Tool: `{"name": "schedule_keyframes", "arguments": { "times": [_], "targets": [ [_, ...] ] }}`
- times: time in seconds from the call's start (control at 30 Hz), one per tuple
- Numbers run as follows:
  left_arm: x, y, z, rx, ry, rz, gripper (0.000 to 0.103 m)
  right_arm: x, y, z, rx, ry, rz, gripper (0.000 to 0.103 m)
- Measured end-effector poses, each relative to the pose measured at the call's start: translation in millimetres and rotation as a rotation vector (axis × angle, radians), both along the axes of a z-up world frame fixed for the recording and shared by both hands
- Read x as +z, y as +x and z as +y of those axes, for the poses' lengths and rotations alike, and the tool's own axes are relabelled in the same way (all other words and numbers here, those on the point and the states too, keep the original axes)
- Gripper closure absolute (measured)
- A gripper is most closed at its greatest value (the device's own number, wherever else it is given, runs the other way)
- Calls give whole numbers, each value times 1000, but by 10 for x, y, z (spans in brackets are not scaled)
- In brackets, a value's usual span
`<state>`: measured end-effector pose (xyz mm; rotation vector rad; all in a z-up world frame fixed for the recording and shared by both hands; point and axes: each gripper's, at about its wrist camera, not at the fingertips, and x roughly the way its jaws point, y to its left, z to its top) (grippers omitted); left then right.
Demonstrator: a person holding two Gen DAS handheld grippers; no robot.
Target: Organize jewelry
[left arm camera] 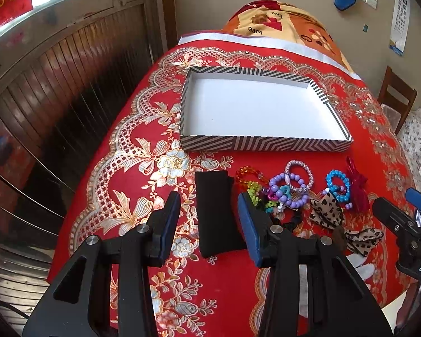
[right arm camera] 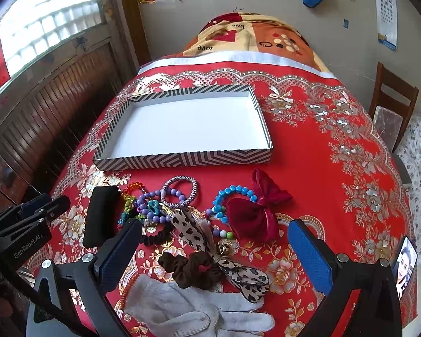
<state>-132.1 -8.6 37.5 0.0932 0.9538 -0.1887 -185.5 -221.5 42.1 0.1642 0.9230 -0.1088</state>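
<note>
A striped shallow box [left arm camera: 255,144] [right arm camera: 182,160] with a white, empty floor sits mid-table. In front of it lies a heap of jewelry: purple bead bracelets [left arm camera: 290,181] [right arm camera: 165,196], a blue bead bracelet [left arm camera: 336,181] [right arm camera: 227,193], a dark red bow [right arm camera: 255,207] [left arm camera: 356,185], a leopard bow [right arm camera: 199,233] [left arm camera: 327,210], a brown scrunchie [right arm camera: 188,266] and a black pouch [left arm camera: 217,213] [right arm camera: 101,213]. My left gripper [left arm camera: 207,224] is open, straddling the black pouch. My right gripper [right arm camera: 213,255] is open above the leopard bow and scrunchie.
A white work glove [right arm camera: 193,306] lies at the table's near edge. A phone [right arm camera: 405,264] lies at the right edge. The red flowered tablecloth [left arm camera: 143,151] covers the table. A wooden chair [right arm camera: 390,98] stands on the right, a folded blanket [right arm camera: 252,36] behind.
</note>
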Motion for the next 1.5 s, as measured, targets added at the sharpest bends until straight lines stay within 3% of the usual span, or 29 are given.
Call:
{"name": "schedule_keyframes", "arguments": {
  "times": [1.5],
  "targets": [
    [-23,-4,-61,-38,-13,13,61,-39,67,-16,2,-1,24,0]
  ]
}}
